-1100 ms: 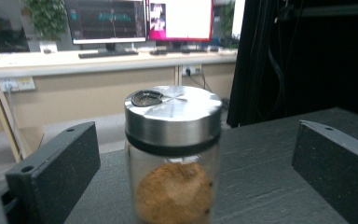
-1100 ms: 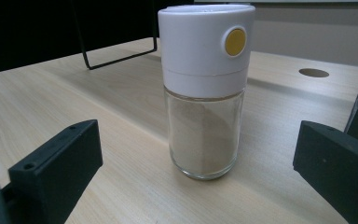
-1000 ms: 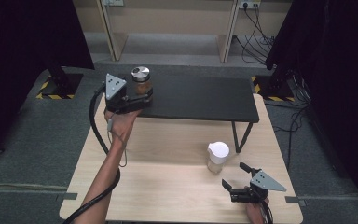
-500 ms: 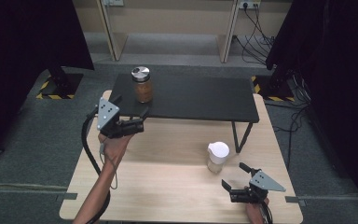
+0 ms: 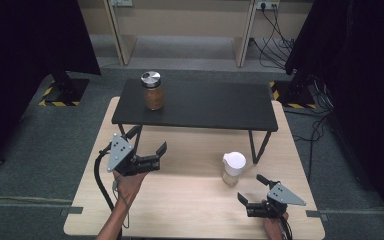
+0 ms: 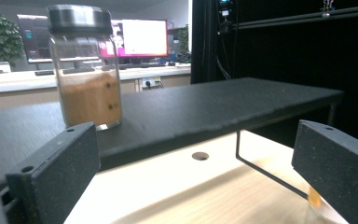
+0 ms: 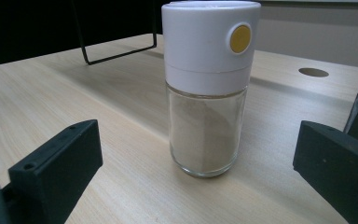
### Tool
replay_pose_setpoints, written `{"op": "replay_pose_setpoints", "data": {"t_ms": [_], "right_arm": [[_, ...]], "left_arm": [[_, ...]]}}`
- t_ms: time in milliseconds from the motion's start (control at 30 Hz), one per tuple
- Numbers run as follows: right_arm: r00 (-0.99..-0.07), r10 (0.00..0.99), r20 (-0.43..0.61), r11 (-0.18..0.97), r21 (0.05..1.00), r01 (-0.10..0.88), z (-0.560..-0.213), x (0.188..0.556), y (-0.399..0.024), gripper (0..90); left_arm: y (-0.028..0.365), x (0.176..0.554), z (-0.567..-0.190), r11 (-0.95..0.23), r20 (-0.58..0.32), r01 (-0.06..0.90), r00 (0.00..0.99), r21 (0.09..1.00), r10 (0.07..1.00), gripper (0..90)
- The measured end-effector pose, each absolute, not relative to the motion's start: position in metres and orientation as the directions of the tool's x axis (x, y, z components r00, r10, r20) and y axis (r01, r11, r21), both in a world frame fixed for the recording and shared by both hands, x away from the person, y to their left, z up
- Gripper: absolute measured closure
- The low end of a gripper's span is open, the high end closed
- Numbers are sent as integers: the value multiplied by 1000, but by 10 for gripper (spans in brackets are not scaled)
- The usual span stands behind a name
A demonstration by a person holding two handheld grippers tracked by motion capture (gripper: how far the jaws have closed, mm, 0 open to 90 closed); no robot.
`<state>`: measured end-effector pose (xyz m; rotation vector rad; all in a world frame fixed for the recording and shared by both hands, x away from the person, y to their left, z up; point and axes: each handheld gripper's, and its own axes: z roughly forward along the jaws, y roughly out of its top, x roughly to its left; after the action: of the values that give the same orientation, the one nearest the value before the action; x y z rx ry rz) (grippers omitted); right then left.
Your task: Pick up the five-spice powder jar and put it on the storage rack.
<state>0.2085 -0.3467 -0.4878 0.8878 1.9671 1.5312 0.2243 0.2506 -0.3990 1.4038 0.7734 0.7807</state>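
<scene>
The left tool [image 5: 150, 150] is held wide open at centre left of the high view, near the black raised shelf [image 5: 205, 107] bearing a brown-filled glass jar with metal lid [image 5: 152, 90] (upper left). The right tool [image 5: 252, 189], equally wide, is aimed at the white-capped glass shaker [image 5: 233, 168] on the light wooden tabletop [image 5: 190, 200], lower right.

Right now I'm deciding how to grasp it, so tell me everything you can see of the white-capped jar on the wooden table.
The white-capped jar stands upright on the light wooden table, just in front of the black shelf's right leg. Its tall white cap looks like plastic, with a round yellow button on the side. The clear, glass-like body holds pale powder nearly to the cap. Nothing grips it: the right gripper sits open just short of it.
</scene>
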Motion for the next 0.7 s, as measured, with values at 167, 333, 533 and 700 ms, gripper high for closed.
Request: {"op": "replay_pose_setpoints", "data": {"t_ms": [167,333,533,700], "right_arm": [[-668,744,9,161,968,193,-488,208,-346,12],[-669,743,7,164,968,192,-487,208,-346,11],[-668,744,6,164,968,192,-487,208,-346,11],[-668,744,4,167,967,191,-487,208,-345,12]], "left_arm": [[252,215,-414,19,-9,-12,547,1000,837,1],[257,205,-432,45,-43,10,554,999,832,1],[268,195,-454,80,-80,25,557,996,827,2],[274,190,-469,66,-75,36,552,997,831,0]]}}
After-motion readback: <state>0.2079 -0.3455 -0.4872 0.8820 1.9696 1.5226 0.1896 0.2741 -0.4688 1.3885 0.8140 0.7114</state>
